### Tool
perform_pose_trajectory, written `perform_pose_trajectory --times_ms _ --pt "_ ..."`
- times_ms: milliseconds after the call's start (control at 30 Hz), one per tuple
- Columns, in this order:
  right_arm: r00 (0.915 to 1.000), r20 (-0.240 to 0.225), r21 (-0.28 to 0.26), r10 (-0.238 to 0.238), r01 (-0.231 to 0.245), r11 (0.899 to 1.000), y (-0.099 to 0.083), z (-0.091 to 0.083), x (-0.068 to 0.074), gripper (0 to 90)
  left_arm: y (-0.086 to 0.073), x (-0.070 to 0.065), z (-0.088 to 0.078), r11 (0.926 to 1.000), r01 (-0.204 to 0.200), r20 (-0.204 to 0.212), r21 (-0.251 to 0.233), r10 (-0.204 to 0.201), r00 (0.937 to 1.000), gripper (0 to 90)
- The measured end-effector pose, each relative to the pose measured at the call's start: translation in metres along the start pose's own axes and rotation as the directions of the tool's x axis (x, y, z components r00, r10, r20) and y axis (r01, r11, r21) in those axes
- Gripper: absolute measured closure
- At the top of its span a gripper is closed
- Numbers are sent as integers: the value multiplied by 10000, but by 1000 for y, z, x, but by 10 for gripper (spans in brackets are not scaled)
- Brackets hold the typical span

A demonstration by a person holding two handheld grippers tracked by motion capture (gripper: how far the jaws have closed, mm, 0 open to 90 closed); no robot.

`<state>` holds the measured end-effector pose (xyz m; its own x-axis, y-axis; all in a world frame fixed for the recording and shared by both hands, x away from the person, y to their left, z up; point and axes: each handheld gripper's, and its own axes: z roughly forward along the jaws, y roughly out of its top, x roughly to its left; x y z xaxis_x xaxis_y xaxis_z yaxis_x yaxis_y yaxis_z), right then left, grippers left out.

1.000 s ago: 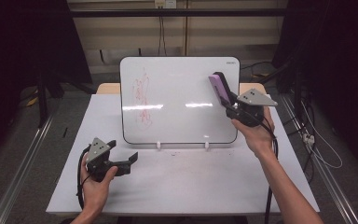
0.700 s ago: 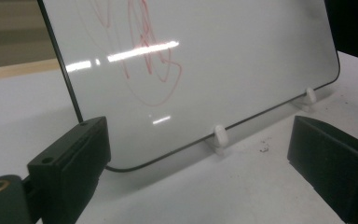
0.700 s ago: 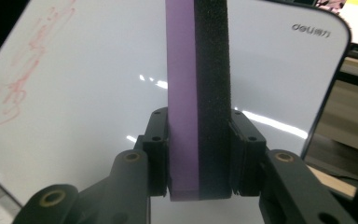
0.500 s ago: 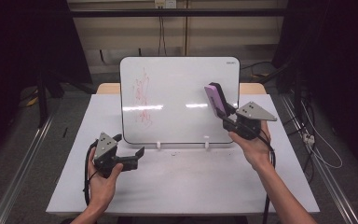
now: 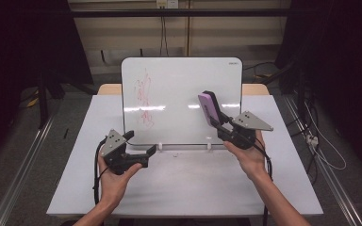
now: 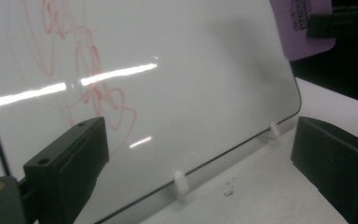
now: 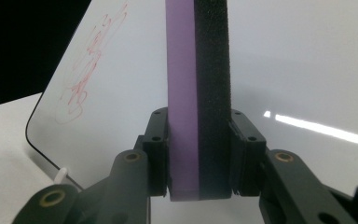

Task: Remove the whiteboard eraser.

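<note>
Eraser (image 5: 209, 107): purple body w/ black felt pad; lower end hidden inside the right gripper (image 5: 222, 126). In right gripper view the top of the eraser (image 7: 196, 93) is cut off by the frame edge. In left gripper view just a purple corner (image 6: 303, 28) shows; its print is too blurred to read.

Orientation: long axis runs up and away from the jaws, top end leaning toward the whiteboard (image 5: 179, 80). Contact w/ board: cannot tell.

Right jaws clamped on the eraser, one pad on the purple side, one on the felt.

Left gripper (image 5: 146, 153): jaws apart, nothing between, low at the board's bottom edge, near a white clip (image 6: 180, 183).

Red scribble (image 5: 143, 96) on the board's left part, well apart from eraser. Board stands propped on white table (image 5: 184, 188).
</note>
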<state>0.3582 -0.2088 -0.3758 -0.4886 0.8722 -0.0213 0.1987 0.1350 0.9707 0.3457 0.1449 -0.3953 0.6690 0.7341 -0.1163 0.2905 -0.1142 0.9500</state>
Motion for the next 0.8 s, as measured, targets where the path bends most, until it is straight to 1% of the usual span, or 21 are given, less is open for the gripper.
perform_pose_trajectory --times_ms 67,100,200,233,267,300,333,367,433,467,500,567,600,667,767,800 --pt "10000 -81 91 -18 19 10000 -3 2 4 648 3 -3 3 9999 24 88 -167 -22 10000 36" --pt "9998 -181 90 98 -97 9999 -6 3 7 647 4 -5 4 9997 24 180 -223 -20 9998 39" --pt "9997 -227 86 106 -104 9999 -7 3 11 647 7 -9 8 9992 18 333 -390 -5 9994 40" --pt "9994 -258 -8 230 -230 9997 -9 2 14 647 8 -10 9 9993 -18 374 -381 32 9993 41" --pt "9994 -258 -8 230 -230 9997 -9 2 14 647 9 -12 10 9993 43 415 -378 -27 9991 41" --pt "9989 -359 -25 316 -317 9995 -9 2 15 647 10 -12 11 9992 -34 489 -388 52 9988 41" --pt "9985 -406 -71 369 -372 9993 -10 2 17 647 11 -14 13 9992 36 522 -410 -14 9986 40" --pt "9971 -551 -79 526 -531 9986 -12 3 20 648 13 -15 14 9992 4 583 -407 20 9983 38" --pt "9965 -610 -66 575 -580 9983 -13 3 22 647 15 -16 17 9986 82 657 -518 -48 9978 36" --pt "9967 -629 -62 521 -526 9986 -14 3 24 647 16 -17 18 9984 83 704 -562 -43 9975 35" --pt "9959 -707 -35 562 -566 9984 -15 4 26 647 17 -19 19 9979 172 751 -628 -124 9971 34" --pt "9936 -891 34 700 -700 9975 -16 6 32 647 18 -21 23 9974 221 807 -684 -166 9966 30" --pt "9936 -891 34 700 -700 9975 -16 6 32 647 18 -22 24 9973 215 818 -701 -158 9965 30" --pt "9908 -1018 101 889 -884 9960 -18 7 35 647 19 -24 28 9968 301 843 -745 -238 9962 30" --pt "9868 -1195 165 1096 -1084 9940 -22 9 41 647 21 -27 32 9952 285 980 -941 -192 9950 54" --pt "9865 -1216 142 1092 -1083 9940 -23 10 42 647 22 -28 33 9949 224 965 -985 -128 9953 50"
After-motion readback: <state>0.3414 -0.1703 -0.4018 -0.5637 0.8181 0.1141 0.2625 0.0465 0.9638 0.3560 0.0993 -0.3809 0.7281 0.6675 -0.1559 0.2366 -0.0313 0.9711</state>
